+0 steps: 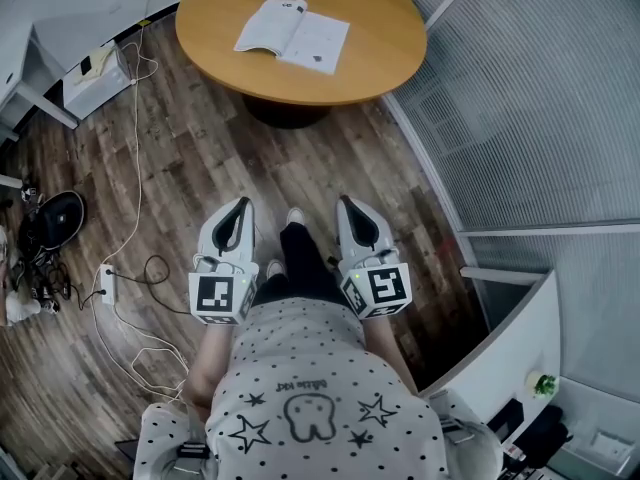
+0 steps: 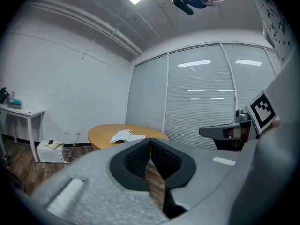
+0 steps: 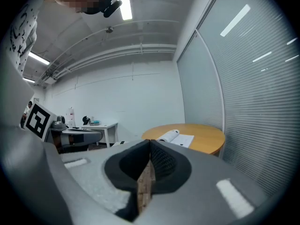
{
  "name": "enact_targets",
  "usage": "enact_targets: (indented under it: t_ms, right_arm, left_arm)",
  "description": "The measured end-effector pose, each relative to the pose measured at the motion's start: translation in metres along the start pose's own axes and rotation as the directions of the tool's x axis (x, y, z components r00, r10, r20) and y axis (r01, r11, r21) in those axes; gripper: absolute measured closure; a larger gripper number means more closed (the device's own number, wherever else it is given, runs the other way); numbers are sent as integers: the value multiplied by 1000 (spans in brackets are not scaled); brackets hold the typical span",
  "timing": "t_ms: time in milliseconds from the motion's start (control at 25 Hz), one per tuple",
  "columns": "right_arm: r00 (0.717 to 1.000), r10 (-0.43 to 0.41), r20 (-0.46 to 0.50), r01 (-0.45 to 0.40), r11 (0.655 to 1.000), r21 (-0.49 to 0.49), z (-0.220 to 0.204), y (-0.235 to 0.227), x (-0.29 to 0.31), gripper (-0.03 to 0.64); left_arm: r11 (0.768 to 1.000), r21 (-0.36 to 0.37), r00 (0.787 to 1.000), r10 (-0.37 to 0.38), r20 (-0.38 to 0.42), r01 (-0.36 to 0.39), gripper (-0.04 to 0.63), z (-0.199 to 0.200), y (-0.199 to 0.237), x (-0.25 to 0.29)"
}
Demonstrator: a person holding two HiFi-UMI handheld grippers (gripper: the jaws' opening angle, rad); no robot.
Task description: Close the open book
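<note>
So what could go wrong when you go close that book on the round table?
1. The left gripper and right gripper both have their jaws shut, so they might shove the open book across the smooth table instead of catching a page.
2. The book's left pages curl up, so a clumsy push might crease them.
3. A power strip lies on the floor to the left; a foot could snag it.

Print on the book (image 1: 292, 34) illegibly small
</note>
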State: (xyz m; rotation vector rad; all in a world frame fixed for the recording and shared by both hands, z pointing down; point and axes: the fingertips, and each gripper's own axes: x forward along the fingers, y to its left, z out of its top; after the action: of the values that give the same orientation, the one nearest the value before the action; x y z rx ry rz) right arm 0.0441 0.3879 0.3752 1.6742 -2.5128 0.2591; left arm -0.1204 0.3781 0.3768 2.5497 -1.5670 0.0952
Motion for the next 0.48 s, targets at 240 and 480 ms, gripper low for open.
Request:
enact_targets:
  t_ms: [240,480]
  right_arm:
    - [999,32,-30,-32,999,11,-3,-30,52,612]
    - [998,67,-6,-67,998,-10,20,-70,118,612]
  left_arm:
    - [999,-8,999,39,-8,-39,584,-1,22,51]
    - [998,-7,998,68,13,-68,584,18,41,119]
